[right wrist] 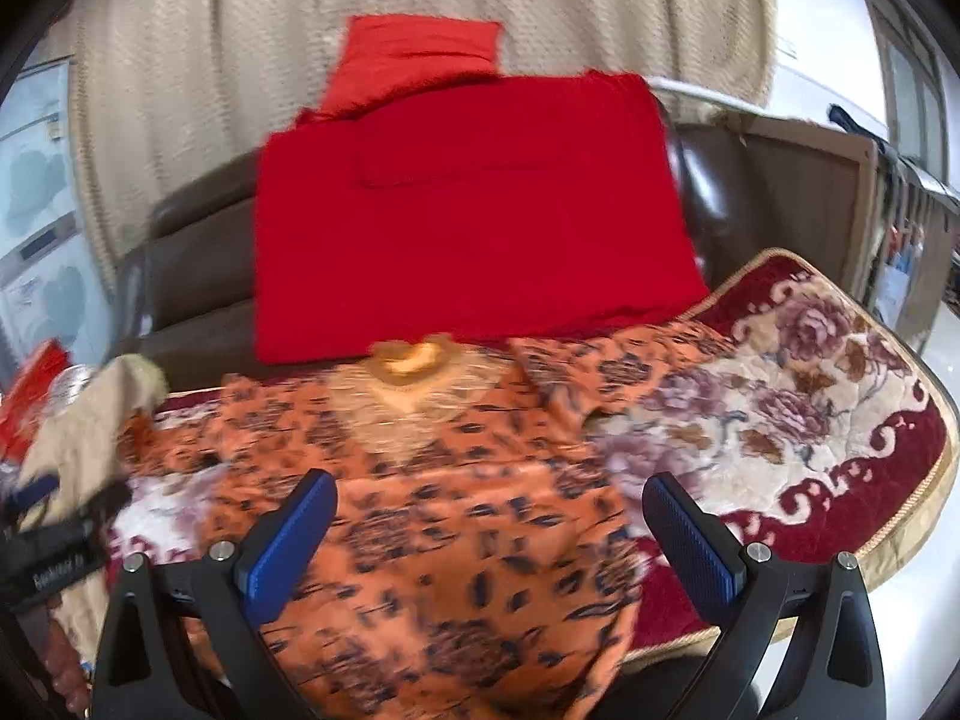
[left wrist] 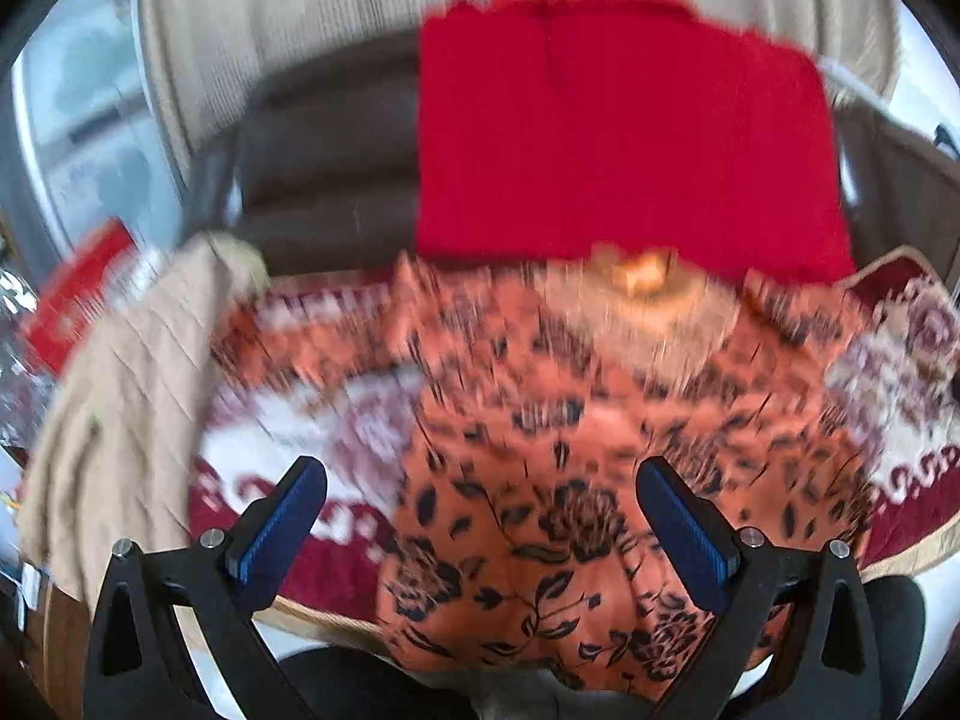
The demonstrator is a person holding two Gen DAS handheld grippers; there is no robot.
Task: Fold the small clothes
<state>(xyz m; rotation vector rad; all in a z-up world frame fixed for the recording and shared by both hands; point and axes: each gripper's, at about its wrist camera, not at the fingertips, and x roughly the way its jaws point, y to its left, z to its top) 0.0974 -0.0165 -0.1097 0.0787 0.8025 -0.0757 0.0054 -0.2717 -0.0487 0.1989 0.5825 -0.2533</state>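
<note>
The orange floral garment [left wrist: 528, 480] lies spread flat on the quilted floral mat [right wrist: 810, 420], its long axis running from the near edge of the mat straight away toward the red folded cloth [right wrist: 468, 222]. Its gold-trimmed neckline [right wrist: 414, 360] points away, just short of the red cloth, and its hem hangs over the mat's near edge. One sleeve reaches out to the left of the neckline, the other to the right; both views are blurred, so finer folds cannot be told.

The mat is cream with purple flowers, a dark red border and gold piping. Beyond the garment's neckline, the red cloth rests on a dark brown leather seat [right wrist: 198, 252], with a beige ribbed throw [right wrist: 240, 60] draped behind it and a smaller red piece [right wrist: 420, 54] lying on that throw. Left of the garment, a beige pleated cloth [left wrist: 126, 396] covers the mat's left edge.

Right of the garment, a broad stretch of bare mat runs out to the piped edge. To its left, only a narrow strip of mat shows before the beige cloth.

The left gripper [left wrist: 480, 516] hovers over the garment's lower half, fingers spread wide and holding nothing. The right gripper [right wrist: 489, 534] hovers likewise over the garment's lower half, fingers released and apart.
</note>
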